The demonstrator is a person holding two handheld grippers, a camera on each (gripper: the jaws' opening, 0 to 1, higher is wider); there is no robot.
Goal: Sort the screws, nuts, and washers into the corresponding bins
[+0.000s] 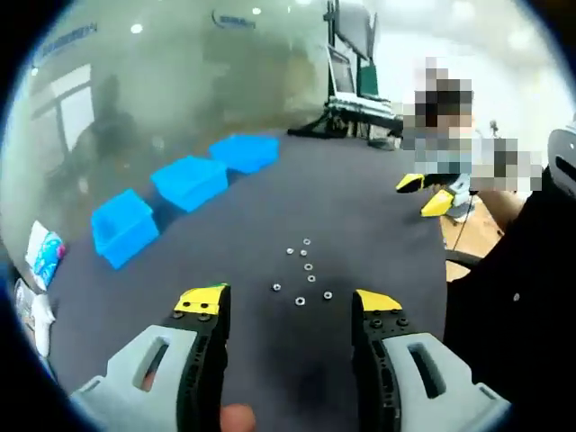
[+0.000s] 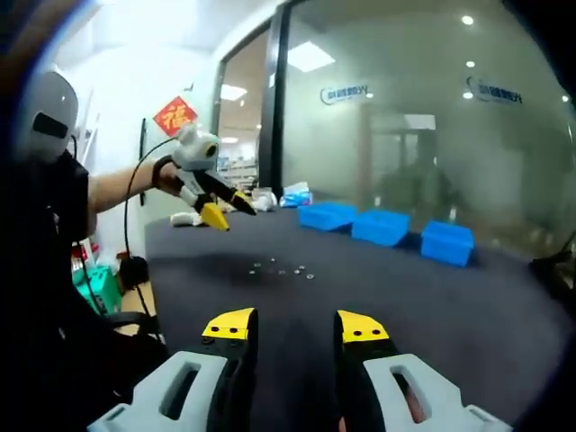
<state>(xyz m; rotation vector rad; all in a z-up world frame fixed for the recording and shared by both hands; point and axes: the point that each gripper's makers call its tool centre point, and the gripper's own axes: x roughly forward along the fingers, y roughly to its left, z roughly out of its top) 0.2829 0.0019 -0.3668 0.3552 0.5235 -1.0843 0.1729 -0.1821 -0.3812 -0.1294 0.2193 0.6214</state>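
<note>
Left gripper [image 1: 288, 304] at 6 o'clock in its own view, jaws parted, nothing between them. Small nuts and washers [image 1: 304, 270] scattered on dark table [image 1: 360, 207] just ahead at 12. Three blue bins [image 1: 189, 181] in a row toward 10. Right gripper [image 2: 294, 326] likewise spread and empty, hardware [image 2: 281, 268] beyond at 12, bins [image 2: 382, 227] toward 2.

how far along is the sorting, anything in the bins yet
Nothing looks sorted: the small fasteners lie clustered on the dark table, apart from the three blue bins, whose insides I cannot see. The left gripper and right gripper are open, holding nothing. All sorting remains.
</note>
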